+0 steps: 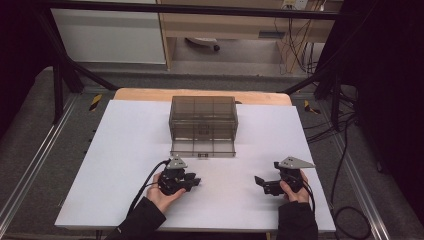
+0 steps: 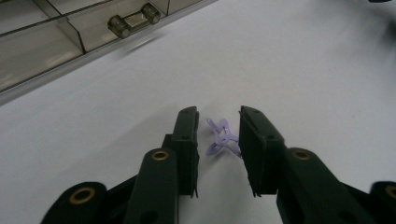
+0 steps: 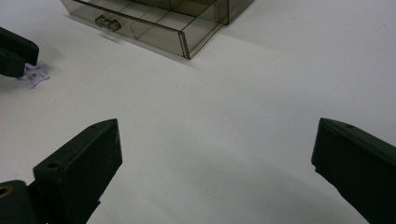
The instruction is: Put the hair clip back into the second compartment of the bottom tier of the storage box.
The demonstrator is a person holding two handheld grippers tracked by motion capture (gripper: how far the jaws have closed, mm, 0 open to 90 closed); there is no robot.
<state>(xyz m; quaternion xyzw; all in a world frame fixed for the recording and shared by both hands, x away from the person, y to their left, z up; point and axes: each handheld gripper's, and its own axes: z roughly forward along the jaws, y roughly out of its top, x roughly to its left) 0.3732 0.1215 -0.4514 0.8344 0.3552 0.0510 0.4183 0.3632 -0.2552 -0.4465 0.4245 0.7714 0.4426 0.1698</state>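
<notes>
Your left claw (image 2: 217,140) sits low on the white worktop (image 1: 125,165) with its two black jaws drawn partway together around a small lilac clip (image 2: 222,139). The right-hand jaw in the left gripper view looks to be touching the clip's edge, while a gap shows between the clip and the other jaw, so the pinch is not yet made and the clip lies on the surface rather than in a grip. From the right gripper view you can see the same clip (image 3: 35,74) lying just at the tip of that left claw (image 3: 16,53). Your right claw (image 3: 215,158) is spread wide with nothing between its jaws, resting over bare worktop well apart from the clip; in the high view it (image 1: 265,184) sits to the right of the left claw (image 1: 192,182). Farther out stands the smoky transparent drawer box (image 1: 203,120) at the middle of the worktop, its lower drawer (image 1: 202,148) pulled out toward you, the compartments seemingly empty, and its small handle (image 2: 134,19) facing the claws. Judging by this, the work is at an early stage: the drawer is already open, the clip is bracketed but not lifted, and what seems left is to finish the squeeze, carry the clip to the drawer, drop it in and perhaps close up.
</notes>
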